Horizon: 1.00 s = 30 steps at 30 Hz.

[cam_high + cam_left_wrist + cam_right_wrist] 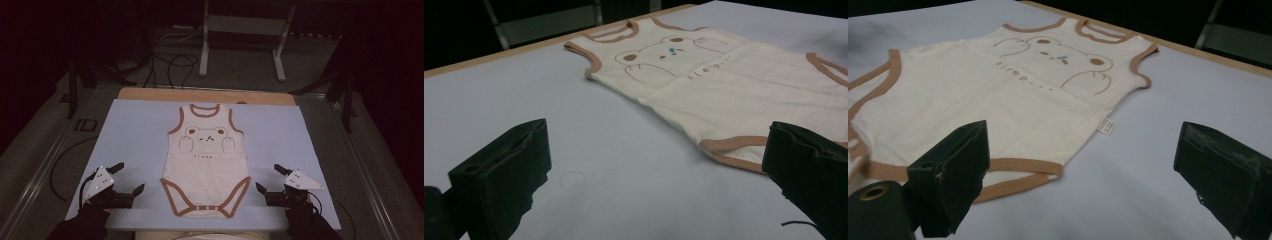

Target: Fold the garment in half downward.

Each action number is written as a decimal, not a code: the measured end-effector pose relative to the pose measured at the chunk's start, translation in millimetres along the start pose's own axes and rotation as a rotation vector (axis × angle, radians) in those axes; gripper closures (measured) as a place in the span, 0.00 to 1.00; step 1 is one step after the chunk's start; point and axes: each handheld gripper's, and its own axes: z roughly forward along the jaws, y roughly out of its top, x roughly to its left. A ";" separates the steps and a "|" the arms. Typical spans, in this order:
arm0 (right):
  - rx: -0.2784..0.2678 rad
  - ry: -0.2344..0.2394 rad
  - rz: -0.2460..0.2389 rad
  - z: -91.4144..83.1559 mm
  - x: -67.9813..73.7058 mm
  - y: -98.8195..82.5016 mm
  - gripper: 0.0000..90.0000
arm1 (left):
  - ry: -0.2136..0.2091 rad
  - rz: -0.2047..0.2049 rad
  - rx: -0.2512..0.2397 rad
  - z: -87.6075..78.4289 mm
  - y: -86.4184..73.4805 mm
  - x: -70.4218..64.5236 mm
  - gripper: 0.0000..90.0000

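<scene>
Left gripper (129, 178): held in a dark-sleeved hand at the near edge of the table, to the left of the bodysuit (207, 160) and apart from it; jaws spread wide with nothing between them, a grey three-cornered plate on top, a cable trailing off to the left. Right gripper (267, 179): held likewise at the near edge, to the right of the bodysuit and just clear of its leg opening; jaws released and wide, nothing in them (the left gripper view has one jaw in line with the nearest brown hem, though the high view shows a gap between them). Bodysuit: cream, sleeveless, trimmed in brown at neck, armholes and leg openings; laid flat and face up on the pale blue table cover (135, 135), lengthwise along the middle, the crotch flap with its snaps towards the person and the neck at the far end. Bear drawing (205, 137): on the chest of the bodysuit, brown ears, raised paws, a small line of lettering beneath it. Label (1106, 125): small and white, sticking out from the side seam of the bodysuit onto the cover, seen in the right gripper view. Wooden table edge (200, 95): a bare strip beyond the neck of the bodysuit, past the end of the cover. Metal frame (245, 35): pale, standing on the floor well beyond the bodysuit, with dark cables (175, 65) looped on the floor to its left.
</scene>
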 end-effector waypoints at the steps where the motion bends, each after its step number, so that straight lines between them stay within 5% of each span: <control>1: 0.000 0.000 0.000 0.0 0.0 0.0 0.09 | 0.000 0.000 0.000 0.0 0.0 0.0 0.01; 6: 0.000 0.009 -0.002 -0.5 2.6 2.0 0.09 | 0.002 -0.018 -0.010 -1.0 -0.1 2.0 0.01; 23: -0.013 0.005 -0.010 -7.1 7.0 10.8 0.09 | -0.020 0.020 0.011 3.0 5.1 -5.1 0.01; 30: -0.019 0.003 -0.020 -14.1 10.8 28.5 0.09 | -0.049 0.024 0.016 2.1 17.6 -7.9 0.01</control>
